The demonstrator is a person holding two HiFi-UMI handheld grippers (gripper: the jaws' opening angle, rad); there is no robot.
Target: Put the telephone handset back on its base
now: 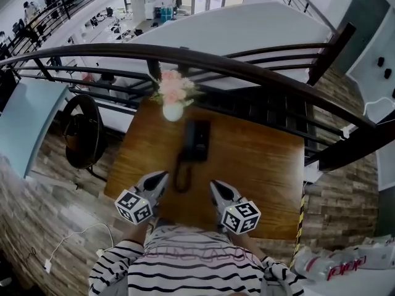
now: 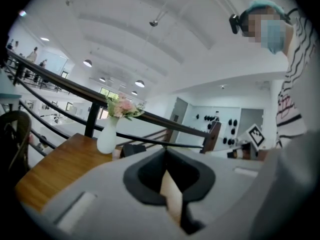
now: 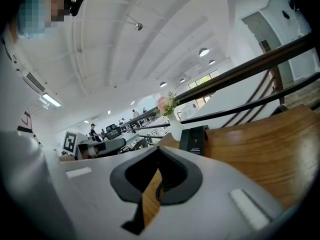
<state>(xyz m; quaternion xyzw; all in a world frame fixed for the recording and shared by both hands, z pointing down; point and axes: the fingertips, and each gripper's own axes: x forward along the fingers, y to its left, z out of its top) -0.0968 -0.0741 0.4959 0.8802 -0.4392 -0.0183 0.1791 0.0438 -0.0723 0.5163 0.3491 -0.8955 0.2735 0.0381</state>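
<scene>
Telephone [image 1: 195, 140] at frame centre on table [image 1: 265, 165], below vase [image 1: 173, 111], cord [image 1: 181, 180] looping downward; whether it is hung up cannot be told | left gripper [image 1: 162, 177], right gripper [image 1: 214, 185] lower centre, claws pinched together, empty | likely parked flanking the cord, clear of the phone.

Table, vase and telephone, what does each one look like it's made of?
The table looks like wood or wood veneer: warm brown, streaky grain, a slight sheen. The vase is smooth, plain white, likely ceramic, though plastic can't be ruled out. The telephone is black and fairly matte with squared edges, probably moulded plastic.
</scene>
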